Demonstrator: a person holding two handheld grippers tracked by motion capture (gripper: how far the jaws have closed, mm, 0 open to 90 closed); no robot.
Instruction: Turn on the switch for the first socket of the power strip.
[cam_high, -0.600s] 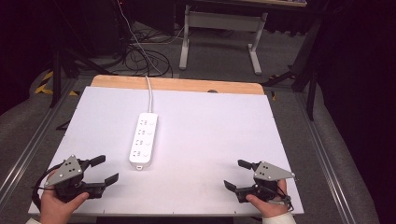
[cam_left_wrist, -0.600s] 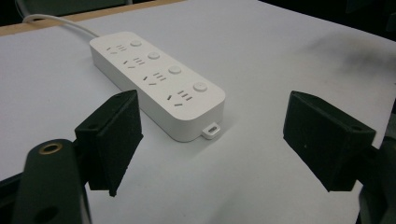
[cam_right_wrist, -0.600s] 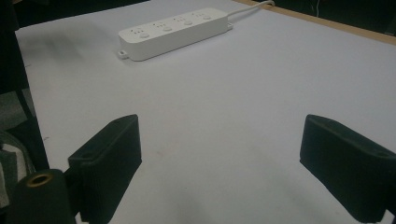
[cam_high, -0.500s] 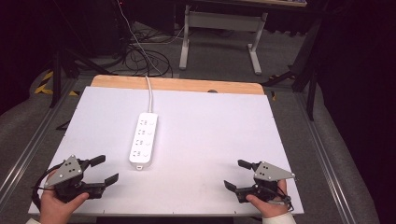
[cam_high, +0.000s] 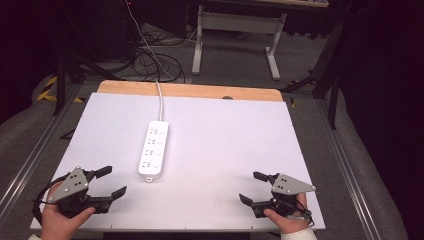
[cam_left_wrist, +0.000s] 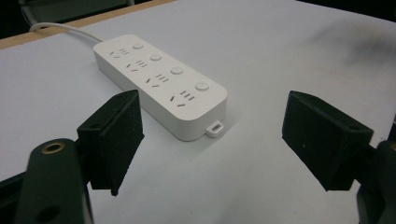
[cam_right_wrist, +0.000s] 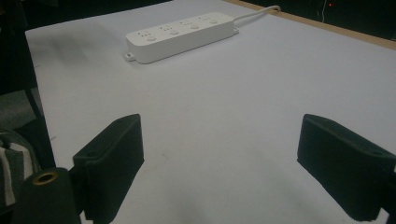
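Claws (cam_high: 114, 182) (cam_high: 248, 187) both spread wide, empty, near corners; white power strip (cam_high: 154, 149) between, untouched.

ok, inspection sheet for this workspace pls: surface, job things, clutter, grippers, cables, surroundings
Surface: white sheet on a table, wooden edge bare at the far side.
Job's things: white power strip lying flat, left of centre, four sockets, each with a button, nothing plugged in.
Clutter: nothing seen.
Grippers: left gripper and right gripper both open, hand-held at the near corners, holding nothing, apart from the strip.
Cables: strip's white cord runs off the far edge; dark cable tangle on the floor beyond.
Surroundings: grey floor, desk frame behind, dark backdrop.
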